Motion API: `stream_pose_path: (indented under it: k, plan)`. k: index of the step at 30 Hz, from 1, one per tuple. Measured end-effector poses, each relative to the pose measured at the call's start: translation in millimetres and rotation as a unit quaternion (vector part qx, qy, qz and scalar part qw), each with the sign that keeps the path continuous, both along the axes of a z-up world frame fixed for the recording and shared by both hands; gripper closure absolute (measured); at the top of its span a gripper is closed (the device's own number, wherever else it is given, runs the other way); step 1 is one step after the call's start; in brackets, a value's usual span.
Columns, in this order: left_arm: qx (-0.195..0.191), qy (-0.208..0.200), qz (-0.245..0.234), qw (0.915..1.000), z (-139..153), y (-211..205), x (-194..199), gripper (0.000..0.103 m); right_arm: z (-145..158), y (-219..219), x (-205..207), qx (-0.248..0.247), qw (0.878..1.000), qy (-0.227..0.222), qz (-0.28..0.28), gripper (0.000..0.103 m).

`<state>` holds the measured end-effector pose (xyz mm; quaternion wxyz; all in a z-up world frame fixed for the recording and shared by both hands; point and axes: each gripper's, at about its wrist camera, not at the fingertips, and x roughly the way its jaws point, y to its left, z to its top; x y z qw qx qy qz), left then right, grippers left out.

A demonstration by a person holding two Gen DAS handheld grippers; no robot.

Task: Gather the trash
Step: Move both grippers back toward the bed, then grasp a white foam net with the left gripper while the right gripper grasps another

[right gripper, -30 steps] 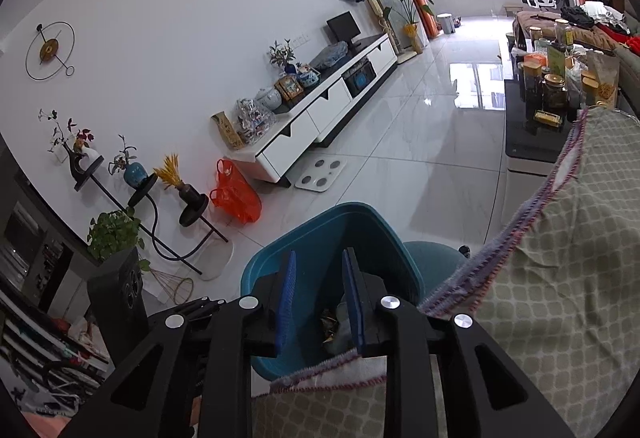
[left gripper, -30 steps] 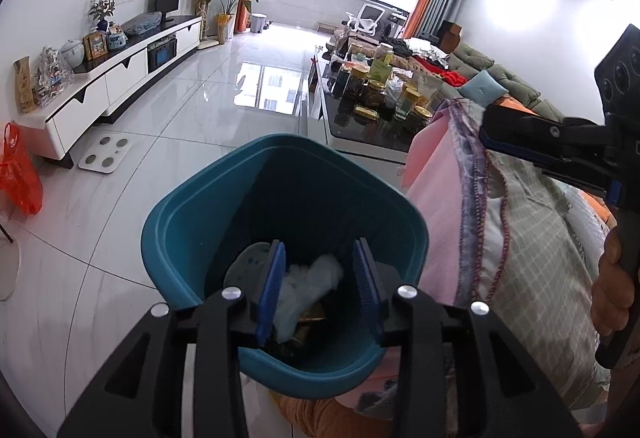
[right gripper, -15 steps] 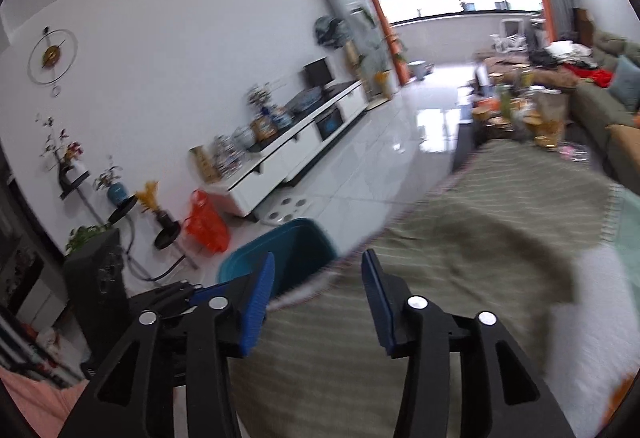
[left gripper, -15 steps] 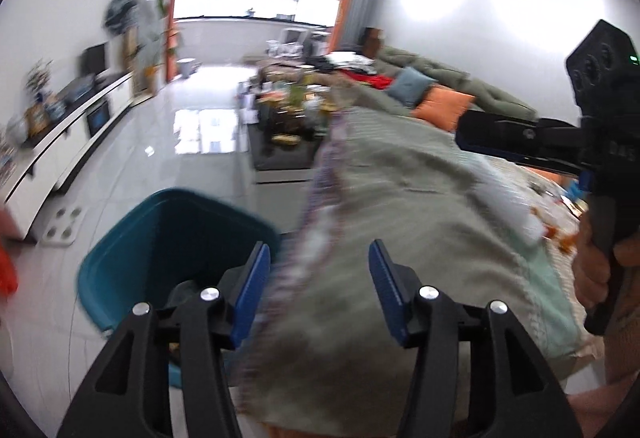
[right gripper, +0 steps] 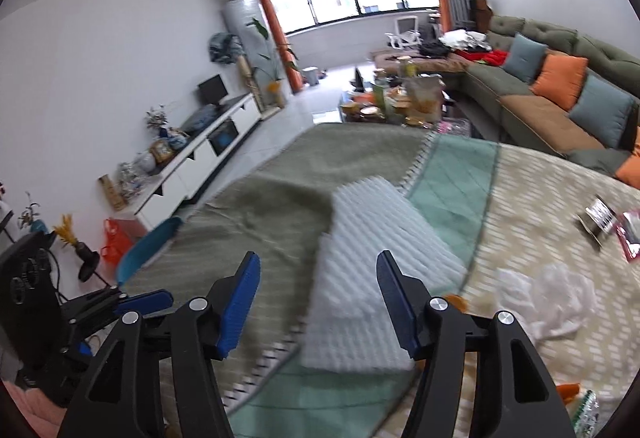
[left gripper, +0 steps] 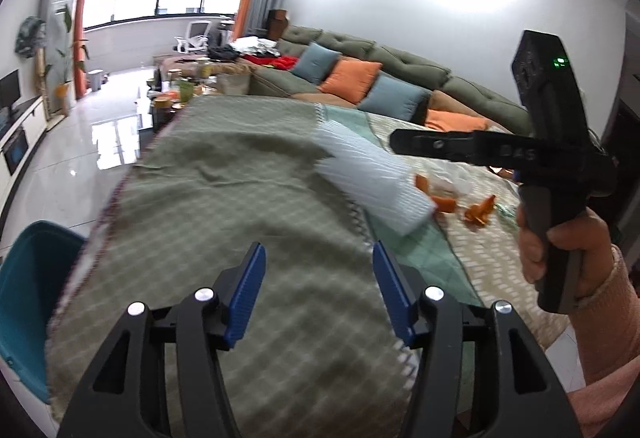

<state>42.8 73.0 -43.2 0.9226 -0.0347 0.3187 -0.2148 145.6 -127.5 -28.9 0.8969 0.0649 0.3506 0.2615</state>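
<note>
Sofa [left gripper: 400,73]: olive green, along the far wall, with orange and blue cushions.

Blanket [left gripper: 224,205]: green checked cloth over the near surface, meeting a teal quilted strip [right gripper: 452,173] and a beige patterned cover [right gripper: 552,213].

Trash bin [left gripper: 24,298]: teal, on the floor at the blanket's left edge; contents hidden.

White ribbed pad [right gripper: 376,278]: lying across the blanket and the teal strip.

Left gripper [left gripper: 318,294]: blue pads spread wide, nothing between them, above the blanket.

Right gripper [right gripper: 318,298]: pads spread wide and empty, above the pad's near end; the person's hand [left gripper: 560,250] grips its handle.

Trash on the beige cover:
- crumpled white tissue [right gripper: 548,298]
- orange peel pieces [left gripper: 478,211]
- dark foil wrapper [right gripper: 598,217]
- pink packet [right gripper: 630,234], just beside the wrapper
</note>
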Motion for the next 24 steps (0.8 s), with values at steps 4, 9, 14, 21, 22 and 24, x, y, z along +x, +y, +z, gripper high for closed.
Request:
stream_pose_path:
  k: [4, 9, 14, 21, 22, 24]
  plan:
    - [-0.001, 0.012, -0.012, 0.9999, -6, -14, 2, 0.046, -13, -3, 5, -0.017, 1.000, 0.009, 0.001, 0.042]
    - [-0.001, 0.019, -0.015, 0.9997, -7, -22, 4, 0.046, -26, 3, 10, -0.041, 0.999, 0.017, 0.012, 0.042]
    - [-0.004, 0.025, -0.017, 0.9995, -8, -26, 5, 0.046, -34, 5, 15, -0.059, 0.998, 0.027, 0.011, 0.048]
    - [-0.009, 0.030, -0.024, 0.9992, -7, -30, 8, 0.046, -37, -3, 17, -0.068, 0.997, 0.025, 0.007, 0.078]
    - [-0.010, 0.031, -0.025, 0.9991, -8, -30, 9, 0.046, -37, -5, 17, -0.065, 0.998, 0.026, 0.007, 0.087]
    - [-0.012, 0.034, -0.029, 0.9989, -8, -32, 10, 0.046, -35, -9, 17, -0.052, 0.998, 0.027, 0.007, 0.092]
